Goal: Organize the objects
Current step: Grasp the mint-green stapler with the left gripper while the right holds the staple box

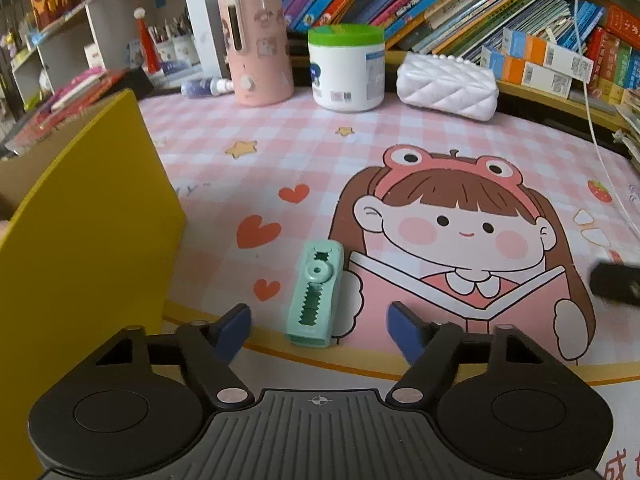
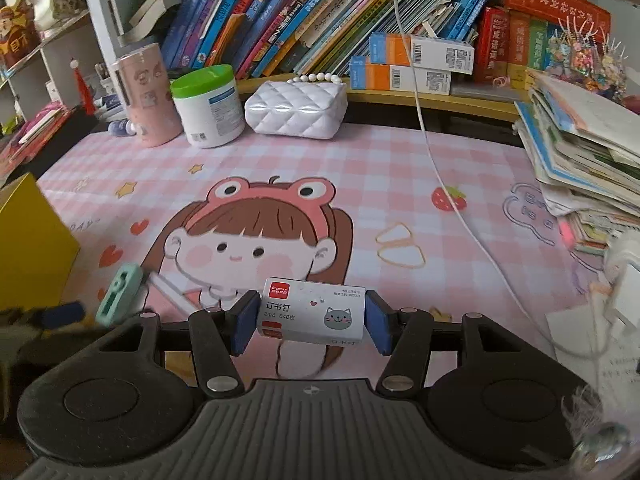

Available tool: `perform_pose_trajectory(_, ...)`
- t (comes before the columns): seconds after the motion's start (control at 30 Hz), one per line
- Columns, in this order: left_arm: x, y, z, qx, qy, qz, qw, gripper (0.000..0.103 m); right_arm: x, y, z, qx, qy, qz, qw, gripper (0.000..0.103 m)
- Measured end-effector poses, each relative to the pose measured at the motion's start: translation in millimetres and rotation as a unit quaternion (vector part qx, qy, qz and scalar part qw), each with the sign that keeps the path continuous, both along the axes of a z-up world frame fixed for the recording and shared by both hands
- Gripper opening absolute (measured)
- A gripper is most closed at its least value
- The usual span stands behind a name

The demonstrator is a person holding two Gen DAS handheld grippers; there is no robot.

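A mint-green stapler-like tool (image 1: 316,292) lies flat on the pink cartoon desk mat (image 1: 360,152), lengthwise between the blue pads of my left gripper (image 1: 320,326). The jaws stand wide of it on both sides without touching, so the gripper is open. My right gripper (image 2: 312,322) is shut on a small white staple box (image 2: 312,312) with a red label and a cat drawing, both pads pressing its short ends. The mint tool (image 2: 120,296) and the blurred left gripper (image 2: 60,316) show at the right wrist view's lower left.
A yellow box (image 1: 80,240) stands close on the left. At the back are a pink cylinder (image 1: 258,48), a green-lidded white jar (image 1: 346,68) and a quilted white purse (image 1: 448,88) under shelves of books. A white cable (image 2: 444,184) crosses the mat. Stacked booklets (image 2: 580,148) lie at the right.
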State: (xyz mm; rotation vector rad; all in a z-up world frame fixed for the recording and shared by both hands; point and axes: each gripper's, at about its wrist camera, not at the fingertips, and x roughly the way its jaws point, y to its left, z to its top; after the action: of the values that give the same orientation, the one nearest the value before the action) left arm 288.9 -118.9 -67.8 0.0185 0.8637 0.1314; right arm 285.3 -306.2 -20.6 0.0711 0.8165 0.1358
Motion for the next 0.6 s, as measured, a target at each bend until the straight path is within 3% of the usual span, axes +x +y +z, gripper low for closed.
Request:
perform_pose_trajectory(0.1, 1, 4, -1, -0.021, 0.000, 0.001, 0.9998, 0.066, -12, -1, -1, -0.001, 0.009, 0.001, 1.000, 0.053)
perform_pose_trajectory(0.17, 1, 3, 0, -0.023, -0.004, -0.005, 0.9997, 0.054, -19, -2, -1, 0.008, 0.023, -0.002, 1.000, 0.053)
perform_pose_trajectory(0.23, 1, 2, 0, -0.023, -0.010, -0.011, 0.9996, 0.030, -26, -1, -2, 0.010, 0.032, -0.003, 0.999, 0.053)
perform_pose_trajectory(0.3, 1, 2, 1, -0.024, -0.012, -0.009, 0.9996, 0.023, -32, 2, -4, 0.005, 0.034, 0.000, 0.999, 0.053)
perform_pose_trajectory(0.43, -4, 7, 5, -0.036, -0.004, -0.003, 0.9993, 0.022, -38, 5, -4, -0.010, 0.031, -0.003, 0.999, 0.053)
perform_pose_trajectory(0.6, -29, 4, 28, -0.042, -0.033, -0.011, 0.9985, 0.023, -42, 7, -2, -0.040, 0.019, -0.026, 0.999, 0.053)
